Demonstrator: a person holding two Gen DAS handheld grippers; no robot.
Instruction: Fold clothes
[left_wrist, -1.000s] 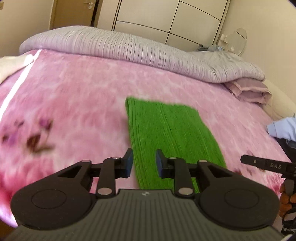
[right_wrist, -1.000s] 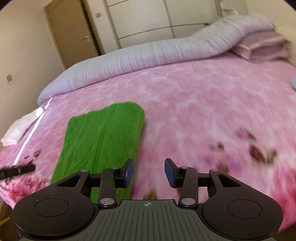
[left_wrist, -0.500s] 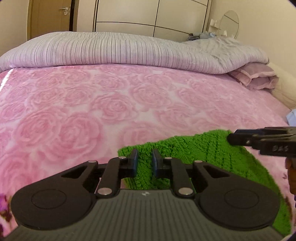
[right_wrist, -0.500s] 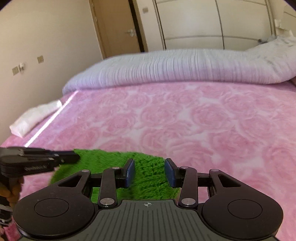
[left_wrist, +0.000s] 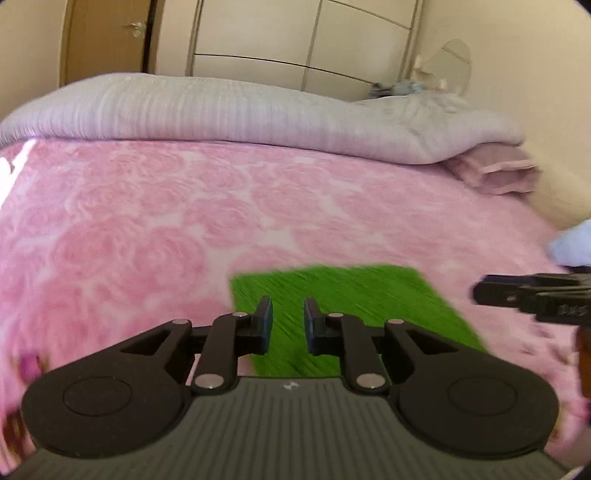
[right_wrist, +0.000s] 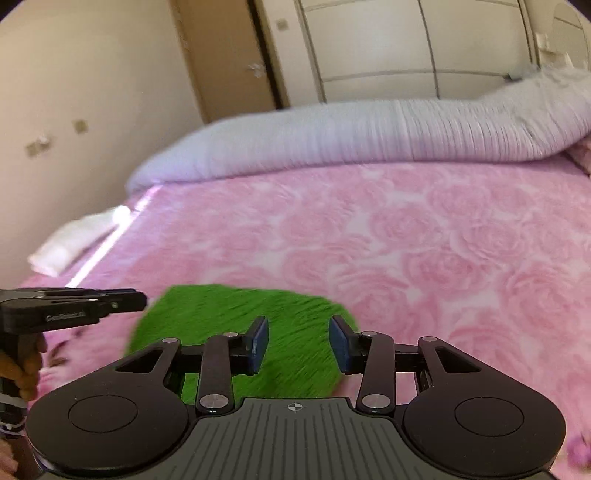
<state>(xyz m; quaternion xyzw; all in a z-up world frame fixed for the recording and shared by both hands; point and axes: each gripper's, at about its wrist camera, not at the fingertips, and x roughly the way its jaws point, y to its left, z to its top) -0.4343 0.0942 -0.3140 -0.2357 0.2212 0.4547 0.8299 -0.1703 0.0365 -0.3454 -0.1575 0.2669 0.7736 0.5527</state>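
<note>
Fingers of our left gripper (left_wrist: 288, 325) stand a narrow gap apart with nothing between them, and in the left wrist view we see that this gap has narrowed from a second ago, while the green knitted garment (left_wrist: 354, 295) has gone from a long strip running away from us to a short, already folded block lying flat on the pink rose blanket (left_wrist: 147, 221) just ahead at 12 o'clock. We judge that this fold is done and both tools are drawing back from it. At 3 o'clock the right gripper juts in, side-on, so we cannot tell its spread from here. Motion blur smears the knit, and its near edge is hidden behind our own tool; a pale blue item at the right rim is cut off. In the right wrist view, our right gripper (right_wrist: 298, 345) has its fingers well apart and empty, as wide as before, with the garment lying beneath and beyond them toward 11 o'clock. Our left gripper enters at 9 o'clock, held by a hand (right_wrist: 22, 365) that is mostly cropped. Blur again hides the stitch detail and any layer edges.
</note>
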